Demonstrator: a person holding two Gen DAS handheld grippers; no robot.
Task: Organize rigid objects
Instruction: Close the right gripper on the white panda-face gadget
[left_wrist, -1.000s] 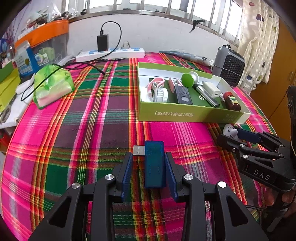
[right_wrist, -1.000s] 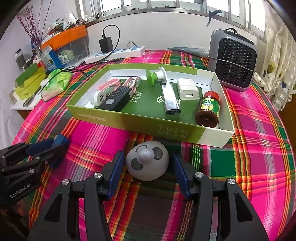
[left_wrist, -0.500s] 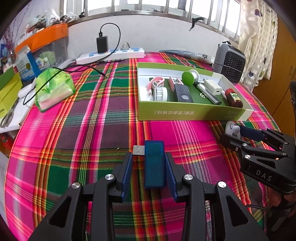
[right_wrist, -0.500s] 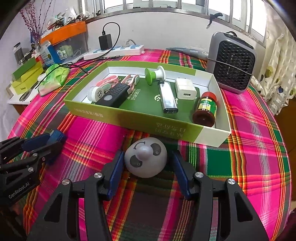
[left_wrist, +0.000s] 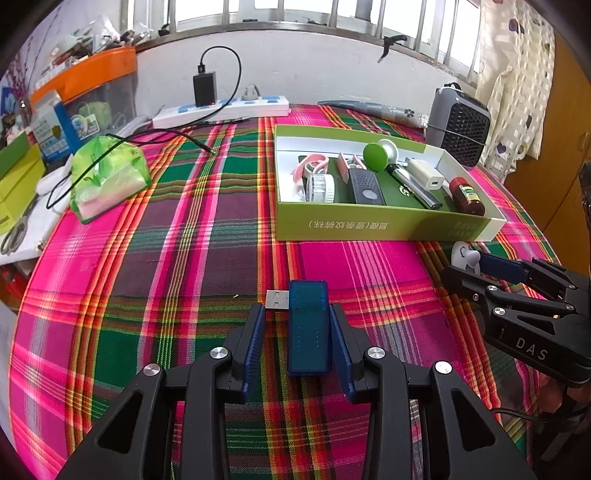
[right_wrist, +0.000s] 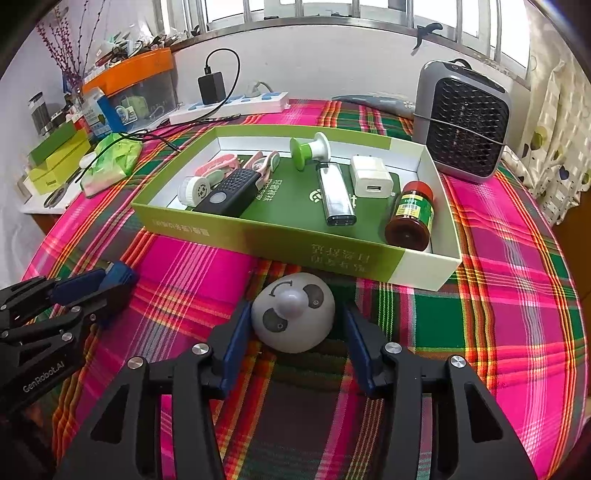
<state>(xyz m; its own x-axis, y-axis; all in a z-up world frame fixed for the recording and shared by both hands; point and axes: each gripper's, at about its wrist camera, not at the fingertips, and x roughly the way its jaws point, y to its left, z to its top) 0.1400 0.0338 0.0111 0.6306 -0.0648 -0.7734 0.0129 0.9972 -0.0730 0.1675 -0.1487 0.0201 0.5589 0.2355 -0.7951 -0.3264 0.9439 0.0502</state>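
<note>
The left wrist view shows the left tool straddling a blue USB stick lying on the plaid-covered counter; the right pad touches the stick, a narrow gap shows at the left pad, and whether it grips cannot be told. The right wrist view alone shows the right tool around a grey egg-shaped gadget just before the green tray. Its jaws have just been closing, with the gadget between them, yet gaps remain at both pads. From the left view only a sliver of that gadget peeks out. The tray holds a black remote, white charger and brown jar.
</note>
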